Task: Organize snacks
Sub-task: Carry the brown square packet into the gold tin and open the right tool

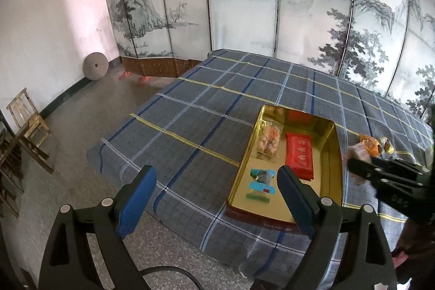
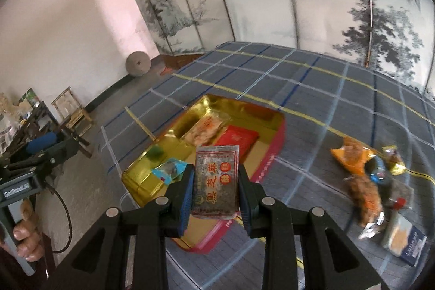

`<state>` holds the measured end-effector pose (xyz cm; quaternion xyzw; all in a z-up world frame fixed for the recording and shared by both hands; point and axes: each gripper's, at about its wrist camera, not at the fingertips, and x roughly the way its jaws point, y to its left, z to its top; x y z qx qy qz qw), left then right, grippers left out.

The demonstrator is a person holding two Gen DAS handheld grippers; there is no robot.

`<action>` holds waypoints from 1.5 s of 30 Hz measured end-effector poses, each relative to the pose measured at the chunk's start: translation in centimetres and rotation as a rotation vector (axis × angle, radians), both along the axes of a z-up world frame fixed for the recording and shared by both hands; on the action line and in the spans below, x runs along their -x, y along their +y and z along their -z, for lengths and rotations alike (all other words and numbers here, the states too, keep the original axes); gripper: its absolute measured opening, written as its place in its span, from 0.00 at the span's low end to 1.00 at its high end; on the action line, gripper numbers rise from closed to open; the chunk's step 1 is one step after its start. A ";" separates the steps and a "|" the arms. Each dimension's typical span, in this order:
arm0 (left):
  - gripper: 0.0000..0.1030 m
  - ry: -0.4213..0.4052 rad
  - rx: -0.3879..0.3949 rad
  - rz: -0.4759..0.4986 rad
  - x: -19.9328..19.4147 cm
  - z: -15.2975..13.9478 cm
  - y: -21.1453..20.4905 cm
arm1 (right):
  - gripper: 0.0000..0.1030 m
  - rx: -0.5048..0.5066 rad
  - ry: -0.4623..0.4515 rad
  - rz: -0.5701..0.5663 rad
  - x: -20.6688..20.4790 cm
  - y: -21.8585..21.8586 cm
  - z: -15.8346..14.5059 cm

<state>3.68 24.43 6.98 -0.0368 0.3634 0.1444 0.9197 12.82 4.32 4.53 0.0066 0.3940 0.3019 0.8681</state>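
Right gripper [image 2: 215, 190] is clamped on a dark sesame snack packet [image 2: 216, 181], hanging above the near corner of the gold tin [image 2: 277, 139]. I'd carry it over the bare floor near the red packet [image 2: 238, 140] and lower before letting go. Left gripper [image 1: 216, 197] gapes wide, empty, beside the tin's near end. Only the right wrist view shows the loose snack pile [image 2: 378, 181] on the table [image 2: 299, 89], right of the tin.

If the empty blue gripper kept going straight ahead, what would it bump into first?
Probably the checked tablecloth, just left of the gold tin. The left gripper is open with nothing between its fingers. Depth is hard to judge, so it might clip the tin's near corner.
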 end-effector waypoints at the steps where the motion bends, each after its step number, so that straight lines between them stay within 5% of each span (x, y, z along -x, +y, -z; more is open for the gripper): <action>1: 0.85 0.003 0.010 0.004 -0.1 0.1 0.1 | 0.29 0.001 0.008 -0.006 -0.2 0.4 0.3; 11: 0.85 0.033 0.086 0.066 -0.9 1.1 -0.4 | 0.29 0.041 0.056 -0.051 -1.7 4.3 2.6; 45: 0.86 0.071 0.083 0.157 -3.4 2.1 -2.9 | 0.29 0.043 0.114 -0.071 -3.7 7.2 6.0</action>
